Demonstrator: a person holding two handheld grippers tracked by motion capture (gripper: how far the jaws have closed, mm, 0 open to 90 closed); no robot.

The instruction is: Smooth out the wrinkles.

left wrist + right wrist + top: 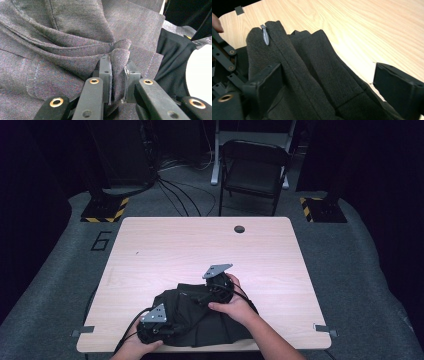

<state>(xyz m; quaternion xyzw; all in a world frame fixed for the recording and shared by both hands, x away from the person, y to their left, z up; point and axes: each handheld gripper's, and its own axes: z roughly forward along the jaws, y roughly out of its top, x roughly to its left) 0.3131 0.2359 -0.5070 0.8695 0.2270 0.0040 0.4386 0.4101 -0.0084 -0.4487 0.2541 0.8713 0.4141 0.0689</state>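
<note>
The left claw point(117, 82) pinches a fold of the dark garment point(200, 320) near the front edge of the counter point(165, 245). The right claw point(327, 85) gapes wide, cloth lying loose between its jaws — lower it squarely over the zipper point(265, 35) edge before closing, left side taut.

Left tongs point(117, 75) pinched nearly shut, right tongs point(324, 82) spread wide, both hands apparently low, side by side

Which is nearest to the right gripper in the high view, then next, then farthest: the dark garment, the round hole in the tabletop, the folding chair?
1. Dark garment, directly under the right gripper, near edge.
2. Round hole, farther up the table.
3. Folding chair, beyond the table's far edge.
</note>
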